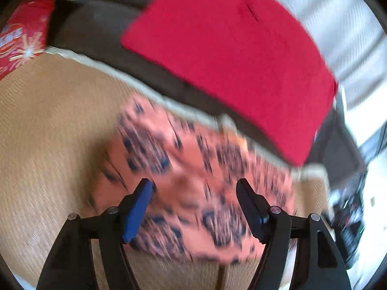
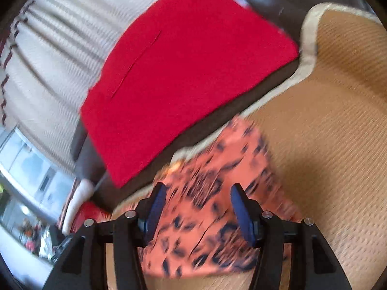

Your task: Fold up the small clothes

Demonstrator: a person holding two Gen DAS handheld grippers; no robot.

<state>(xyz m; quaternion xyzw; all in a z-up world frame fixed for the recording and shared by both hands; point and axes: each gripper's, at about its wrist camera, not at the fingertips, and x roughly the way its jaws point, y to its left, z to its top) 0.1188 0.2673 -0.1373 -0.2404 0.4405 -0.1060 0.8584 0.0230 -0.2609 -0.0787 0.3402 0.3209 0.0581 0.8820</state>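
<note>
A small orange garment with a dark leopard print (image 1: 193, 183) lies on a tan woven mat (image 1: 53, 130); it looks bunched, and the view is blurred. My left gripper (image 1: 194, 186) is open, its jaws wide apart just above the garment, holding nothing. In the right wrist view the same garment (image 2: 217, 193) lies on the mat (image 2: 326, 133). My right gripper (image 2: 198, 191) is open above its near part, empty.
A red cushion (image 1: 229, 53) leans on the dark sofa (image 1: 96, 31) beyond the mat's cream edge; it also shows in the right wrist view (image 2: 183, 72). A red printed item (image 1: 21, 38) lies at far left. A pale striped curtain (image 2: 48, 55) hangs behind.
</note>
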